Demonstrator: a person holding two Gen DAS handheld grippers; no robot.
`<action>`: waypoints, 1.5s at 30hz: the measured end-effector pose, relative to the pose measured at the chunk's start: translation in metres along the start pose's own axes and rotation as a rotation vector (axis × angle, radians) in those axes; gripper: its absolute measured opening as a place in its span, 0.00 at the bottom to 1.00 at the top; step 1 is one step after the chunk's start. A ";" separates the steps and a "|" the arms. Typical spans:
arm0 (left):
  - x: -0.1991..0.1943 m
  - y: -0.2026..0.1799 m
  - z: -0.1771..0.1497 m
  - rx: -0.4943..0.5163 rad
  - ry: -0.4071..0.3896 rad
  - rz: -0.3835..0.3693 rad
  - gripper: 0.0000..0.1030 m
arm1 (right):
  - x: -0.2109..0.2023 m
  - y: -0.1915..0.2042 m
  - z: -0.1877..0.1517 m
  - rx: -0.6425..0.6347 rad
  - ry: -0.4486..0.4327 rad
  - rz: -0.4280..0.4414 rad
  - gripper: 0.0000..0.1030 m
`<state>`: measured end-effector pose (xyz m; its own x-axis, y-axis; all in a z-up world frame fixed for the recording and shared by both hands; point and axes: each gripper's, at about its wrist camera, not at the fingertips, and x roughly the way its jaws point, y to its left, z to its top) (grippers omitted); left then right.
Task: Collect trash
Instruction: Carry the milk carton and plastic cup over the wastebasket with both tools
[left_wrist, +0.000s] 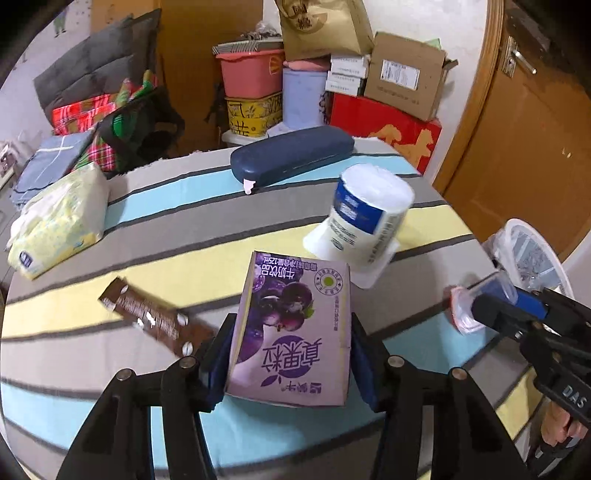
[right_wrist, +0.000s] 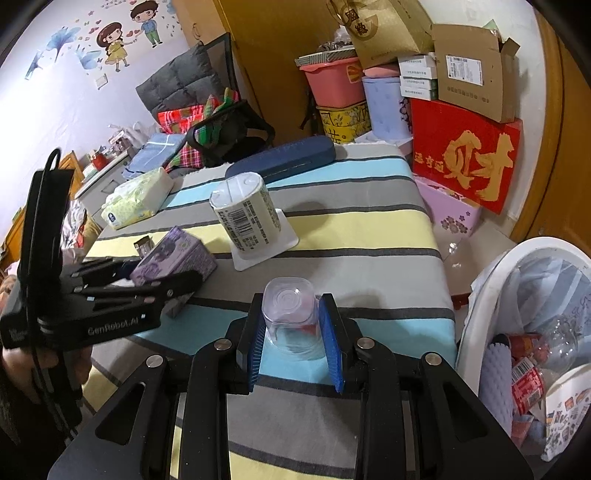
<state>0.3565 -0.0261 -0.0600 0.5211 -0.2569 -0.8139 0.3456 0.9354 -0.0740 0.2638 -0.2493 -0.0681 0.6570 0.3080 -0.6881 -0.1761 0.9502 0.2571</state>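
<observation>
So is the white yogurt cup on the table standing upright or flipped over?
Flipped over. The yogurt cup rests on its wide square rim on the striped tablecloth, narrower base facing up, its label text upside down.

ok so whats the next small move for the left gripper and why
Probably finish closing the left gripper on the purple milk carton. The carton already lies between its fingers on the striped cloth, with a gap still visible on the right side. The right gripper already holds a clear plastic cup, and the bin waits beside the table.
</observation>
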 end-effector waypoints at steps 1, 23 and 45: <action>-0.003 -0.001 -0.002 -0.006 -0.003 -0.001 0.54 | -0.002 0.000 -0.001 -0.001 -0.005 -0.001 0.29; -0.094 -0.079 -0.038 0.026 -0.139 -0.038 0.54 | -0.065 -0.009 -0.014 0.012 -0.107 -0.024 0.29; -0.112 -0.219 -0.039 0.183 -0.183 -0.141 0.54 | -0.129 -0.089 -0.031 0.114 -0.204 -0.168 0.29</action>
<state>0.1922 -0.1926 0.0252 0.5841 -0.4366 -0.6843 0.5514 0.8321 -0.0602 0.1722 -0.3716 -0.0232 0.8062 0.1197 -0.5794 0.0239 0.9719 0.2341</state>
